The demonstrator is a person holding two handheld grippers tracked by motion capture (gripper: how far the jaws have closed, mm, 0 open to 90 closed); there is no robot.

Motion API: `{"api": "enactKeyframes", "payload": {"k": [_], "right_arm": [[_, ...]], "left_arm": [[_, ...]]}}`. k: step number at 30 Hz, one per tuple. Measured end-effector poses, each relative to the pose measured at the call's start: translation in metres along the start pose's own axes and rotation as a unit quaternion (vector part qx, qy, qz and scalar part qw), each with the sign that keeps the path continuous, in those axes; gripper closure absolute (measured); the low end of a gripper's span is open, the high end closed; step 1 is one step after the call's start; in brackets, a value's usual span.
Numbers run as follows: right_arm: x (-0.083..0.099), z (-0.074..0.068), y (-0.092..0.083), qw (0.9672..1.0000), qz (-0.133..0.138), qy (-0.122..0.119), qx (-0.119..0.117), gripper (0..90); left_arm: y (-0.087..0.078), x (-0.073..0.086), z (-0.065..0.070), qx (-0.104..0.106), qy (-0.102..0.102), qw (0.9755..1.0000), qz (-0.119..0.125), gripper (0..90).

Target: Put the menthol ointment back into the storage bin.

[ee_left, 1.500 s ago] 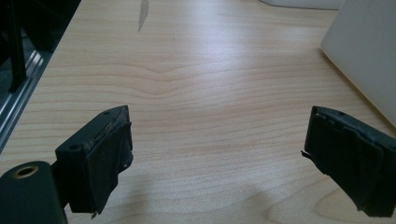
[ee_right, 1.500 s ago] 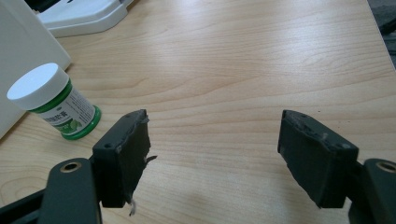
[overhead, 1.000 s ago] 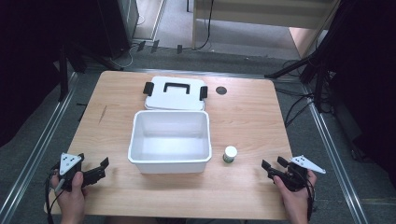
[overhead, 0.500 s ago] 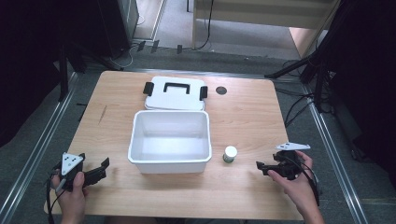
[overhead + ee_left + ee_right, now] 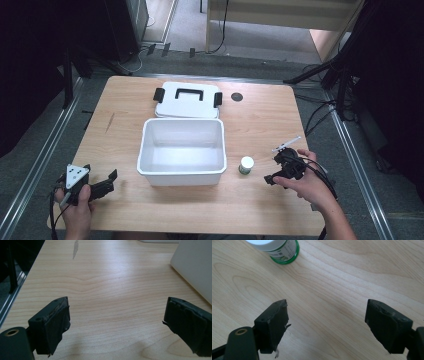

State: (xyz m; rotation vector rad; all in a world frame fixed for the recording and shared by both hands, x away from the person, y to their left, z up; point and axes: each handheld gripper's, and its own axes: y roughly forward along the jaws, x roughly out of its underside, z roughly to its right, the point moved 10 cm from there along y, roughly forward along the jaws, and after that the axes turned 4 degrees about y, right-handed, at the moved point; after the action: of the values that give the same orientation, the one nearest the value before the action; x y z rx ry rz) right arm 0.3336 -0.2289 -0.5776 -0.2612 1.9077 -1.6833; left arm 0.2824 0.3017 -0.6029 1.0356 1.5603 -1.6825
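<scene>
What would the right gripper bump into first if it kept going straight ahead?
Probably the small white bottle. The right gripper points toward it with jaws open, nothing between. In its own view the bottle sits off-centre, so it might slip past.

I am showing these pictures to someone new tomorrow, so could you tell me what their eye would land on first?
Most likely the open white bin at the middle of the wooden table, with its white lid lying flat just behind it. Next, the small green-and-white bottle standing to the bin's right, where the right gripper faces it with nothing between its fingers; the left gripper waits open at the near left corner.

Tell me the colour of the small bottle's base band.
Green, under a white cap; the small bottle shows best in the right gripper view.
</scene>
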Motion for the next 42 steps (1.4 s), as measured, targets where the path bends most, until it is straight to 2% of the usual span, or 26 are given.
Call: {"api": "enactKeyframes", "payload": {"k": [2,4,9,10,12,19,24,35,42], "right_arm": [[-0.001,-0.002,0.0,1.0,-0.008,-0.004,0.0,19.4],[-0.001,-0.005,0.002,0.9993,-0.034,-0.015,0.003,19.1],[-0.004,-0.012,0.004,0.9979,-0.061,-0.024,0.002,19.1],[-0.005,-0.012,0.005,0.9973,-0.065,-0.033,0.005,19.1],[-0.007,-0.015,0.005,0.9965,-0.075,-0.038,0.009,19.0],[-0.024,-0.023,0.005,0.9964,-0.07,-0.047,0.011,19.8],[-0.037,-0.037,0.008,0.9952,-0.076,-0.062,0.006,21.4],[-0.055,-0.053,0.012,0.9946,-0.078,-0.068,0.007,26.5],[-0.064,-0.057,0.016,0.9944,-0.082,-0.066,0.009,40.4]], "left_arm": [[0.0,0.0,0.0,-0.002,0.001,1.0,0.001,7.3],[0.0,0.0,0.0,-0.003,0.003,1.0,0.0,7.3],[0.0,0.0,0.001,-0.002,0.006,1.0,0.0,5.4],[0.0,0.0,0.001,-0.001,0.005,1.0,0.0,3.2],[0.0,0.0,0.001,-0.002,0.005,1.0,0.0,3.0],[0.0,0.0,0.001,-0.002,0.007,1.0,-0.001,2.9],[0.0,0.0,0.001,-0.003,0.006,1.0,-0.001,2.9],[0.001,0.001,0.001,0.0,0.006,1.0,-0.005,3.0],[0.001,0.001,0.002,0.001,0.006,1.0,-0.006,2.9]]}}
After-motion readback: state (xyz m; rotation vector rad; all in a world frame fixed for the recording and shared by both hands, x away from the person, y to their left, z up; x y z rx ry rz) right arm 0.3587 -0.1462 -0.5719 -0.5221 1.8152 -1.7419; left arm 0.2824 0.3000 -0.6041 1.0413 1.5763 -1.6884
